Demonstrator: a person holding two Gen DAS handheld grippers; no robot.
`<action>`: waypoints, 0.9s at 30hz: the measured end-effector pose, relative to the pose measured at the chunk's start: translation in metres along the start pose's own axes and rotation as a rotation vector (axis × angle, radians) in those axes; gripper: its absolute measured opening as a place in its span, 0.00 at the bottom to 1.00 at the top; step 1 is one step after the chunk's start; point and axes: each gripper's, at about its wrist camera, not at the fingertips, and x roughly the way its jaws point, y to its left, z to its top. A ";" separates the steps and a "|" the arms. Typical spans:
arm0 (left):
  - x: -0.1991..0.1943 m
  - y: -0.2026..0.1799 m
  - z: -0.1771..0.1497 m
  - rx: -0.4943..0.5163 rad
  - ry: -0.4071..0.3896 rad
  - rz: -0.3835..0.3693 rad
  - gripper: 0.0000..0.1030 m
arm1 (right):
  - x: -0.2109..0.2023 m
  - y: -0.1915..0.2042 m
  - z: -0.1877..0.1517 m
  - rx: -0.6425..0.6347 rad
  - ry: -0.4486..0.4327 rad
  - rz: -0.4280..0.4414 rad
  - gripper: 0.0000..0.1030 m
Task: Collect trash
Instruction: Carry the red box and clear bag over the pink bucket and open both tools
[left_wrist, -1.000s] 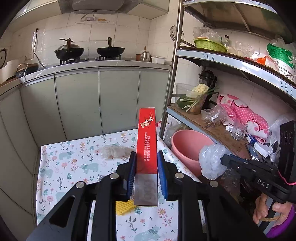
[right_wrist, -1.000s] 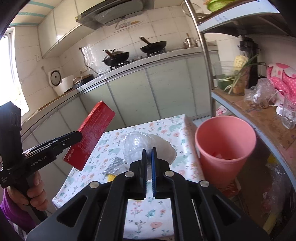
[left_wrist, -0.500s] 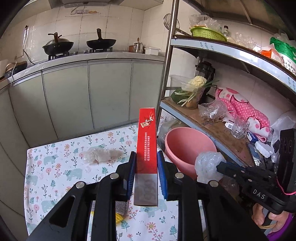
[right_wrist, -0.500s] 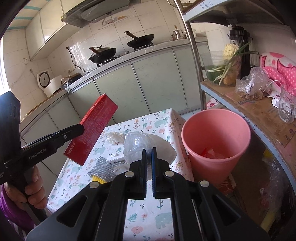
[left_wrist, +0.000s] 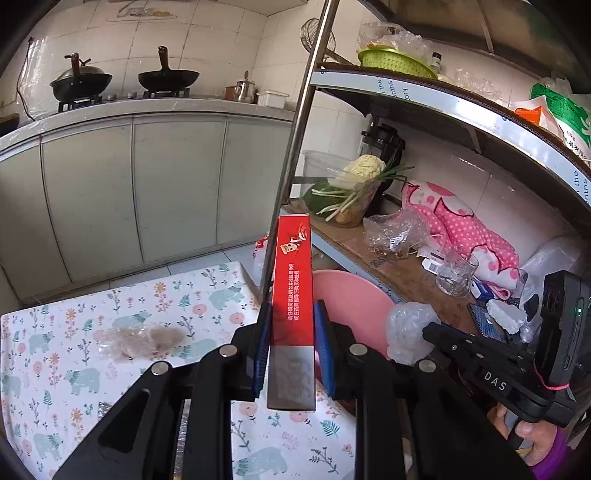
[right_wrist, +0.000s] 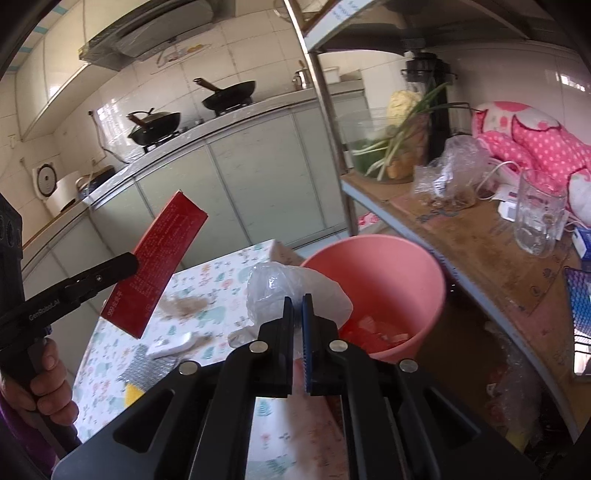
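My left gripper (left_wrist: 291, 317) is shut on a long red carton (left_wrist: 293, 291), which sticks up and forward just left of the pink bucket (left_wrist: 354, 306). In the right wrist view the same red carton (right_wrist: 159, 262) hangs tilted over the table's left side. My right gripper (right_wrist: 297, 302) is shut on a crumpled clear plastic bag (right_wrist: 280, 288), held at the near rim of the pink bucket (right_wrist: 388, 280). Red and white scraps lie in the bucket's bottom. From the left wrist view the plastic bag (left_wrist: 410, 328) shows at the right gripper's tip.
The floral tablecloth (left_wrist: 74, 369) carries a crumpled clear wrapper (left_wrist: 140, 339), a white scrap (right_wrist: 171, 343), a silver foil piece (right_wrist: 147, 369) and a yellow bit (right_wrist: 133, 393). A metal shelf post (left_wrist: 291, 155) stands behind the bucket. The shelf (right_wrist: 461, 236) holds a glass, bags and vegetables.
Both grippers have carried their loads to the right, toward the pink bucket. The bucket now looks larger and closer, and the bag has reached its near rim.
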 end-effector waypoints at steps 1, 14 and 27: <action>0.007 -0.003 0.001 -0.003 0.009 -0.011 0.22 | 0.003 -0.004 0.001 0.006 0.001 -0.012 0.04; 0.102 -0.035 0.004 0.007 0.111 -0.059 0.22 | 0.064 -0.042 0.005 0.054 0.049 -0.097 0.04; 0.174 -0.040 -0.017 -0.034 0.232 -0.055 0.22 | 0.107 -0.056 -0.004 0.050 0.109 -0.128 0.05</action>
